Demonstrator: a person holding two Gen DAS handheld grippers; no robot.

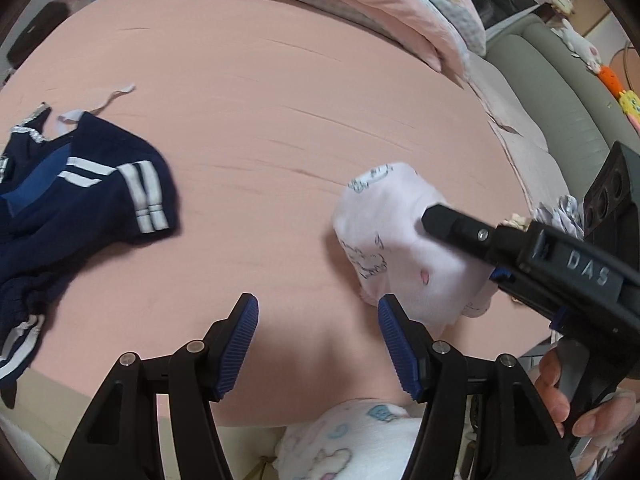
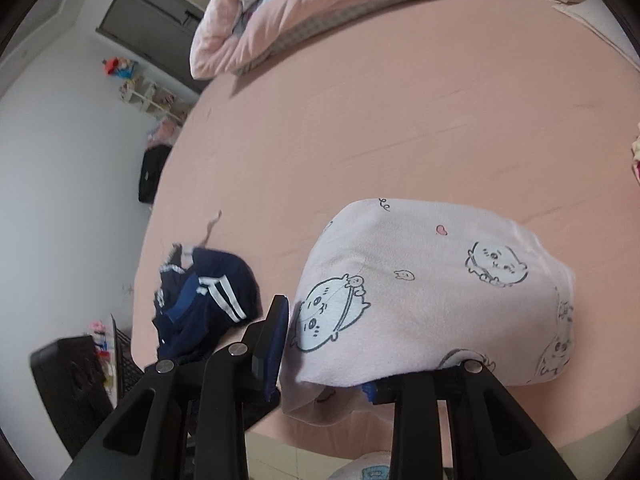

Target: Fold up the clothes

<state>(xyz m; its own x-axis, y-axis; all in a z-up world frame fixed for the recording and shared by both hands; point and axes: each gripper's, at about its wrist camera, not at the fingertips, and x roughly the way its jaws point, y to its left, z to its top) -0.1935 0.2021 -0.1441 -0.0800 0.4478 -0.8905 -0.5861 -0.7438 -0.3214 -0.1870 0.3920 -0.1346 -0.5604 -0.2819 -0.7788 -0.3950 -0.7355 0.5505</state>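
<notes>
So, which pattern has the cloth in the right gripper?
Pale pink cloth with cartoon animals, clearest in the right wrist view.

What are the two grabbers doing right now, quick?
Left gripper: open, holding nothing, above the pink bed sheet.
Right gripper: the pale pink cartoon-print garment drapes over it; open or shut cannot be told.

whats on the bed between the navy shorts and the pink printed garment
Nothing: only bare pink sheet lies between the navy shorts and the pink printed garment, clearest in the left wrist view.
</notes>
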